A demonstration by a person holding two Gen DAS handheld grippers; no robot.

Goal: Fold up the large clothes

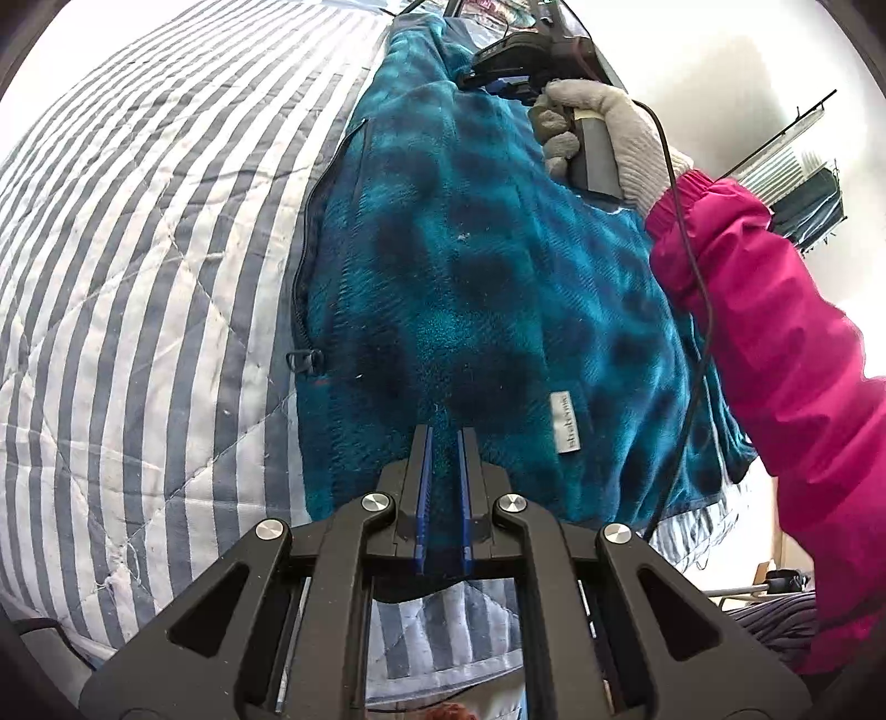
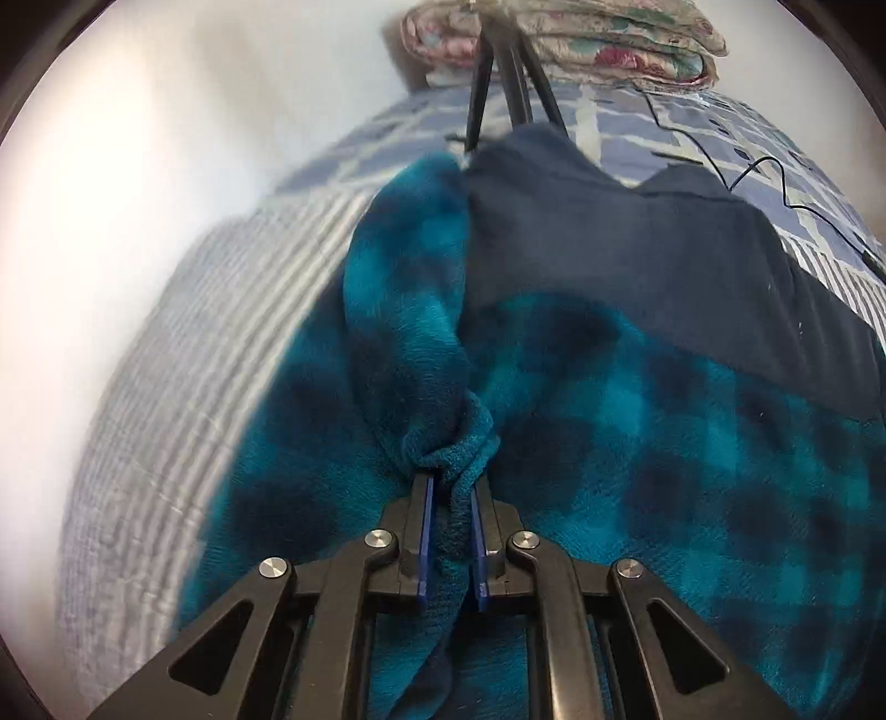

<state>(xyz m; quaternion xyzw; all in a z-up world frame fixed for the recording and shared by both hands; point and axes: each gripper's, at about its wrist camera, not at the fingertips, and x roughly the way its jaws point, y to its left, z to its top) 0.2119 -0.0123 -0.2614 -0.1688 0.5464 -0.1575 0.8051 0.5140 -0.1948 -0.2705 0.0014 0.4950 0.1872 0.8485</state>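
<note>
Quilt (image 1: pixel 138 288), striped, lies left of the fleece (image 1: pixel 470 266): the widest bare room in view, flat, nothing on it. Fleece itself lies spread on the bed, zip edge (image 1: pixel 303 266) just beside the stripes.

Left claw (image 1: pixel 444 437) closed on the fleece's near hem, cloth between the blue pads. Thin bite; a hard pull could slip it out, judging by how little cloth shows there.

Right claw (image 2: pixel 449 482) gripping a bunched cuff or corner of fleece, a twisted roll running up from it. Likely trouble: the twist carries into the fold and leaves a lump, or the bunch drags the dark lining (image 2: pixel 637 266) askew.

Right of the fleece: gloved hand (image 1: pixel 603 138), cable (image 1: pixel 686 232) trailing over the cloth, could snag. Far edge crowded by tripod legs (image 2: pixel 498 72) and folded floral bedding (image 2: pixel 581 44); little room there.
</note>
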